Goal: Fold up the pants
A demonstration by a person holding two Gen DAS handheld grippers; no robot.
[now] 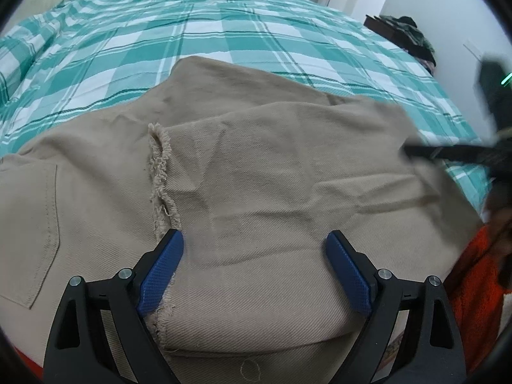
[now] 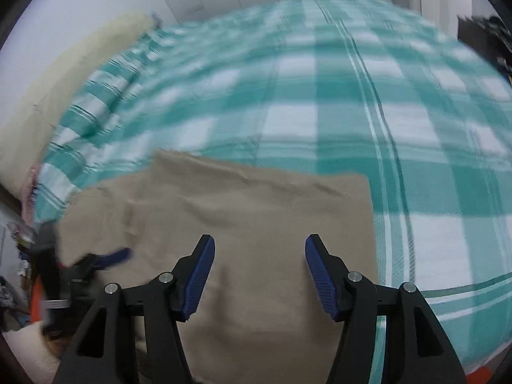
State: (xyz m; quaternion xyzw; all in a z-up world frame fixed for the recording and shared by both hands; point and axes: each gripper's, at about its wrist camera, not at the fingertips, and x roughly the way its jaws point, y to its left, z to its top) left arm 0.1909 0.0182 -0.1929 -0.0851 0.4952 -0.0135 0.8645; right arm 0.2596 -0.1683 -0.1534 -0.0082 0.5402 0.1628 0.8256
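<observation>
Beige pants (image 1: 256, 166) lie folded in layers on the bed, with a frayed hem (image 1: 161, 172) across the top layer and a back pocket (image 1: 28, 224) at the left. My left gripper (image 1: 255, 243) is open just above the folded cloth, holding nothing. In the right wrist view the pants (image 2: 256, 211) fill the lower middle, and my right gripper (image 2: 259, 249) is open over them, empty. The right gripper also shows blurred at the right edge of the left wrist view (image 1: 448, 152). The left gripper shows blurred at the left of the right wrist view (image 2: 105, 259).
A green and white checked bedspread (image 1: 224, 41) covers the bed. A cream pillow (image 2: 64, 73) lies at the far left. A dark pile of clothes (image 1: 406, 32) sits on furniture at the right. Orange cloth (image 1: 473, 288) is at the near right.
</observation>
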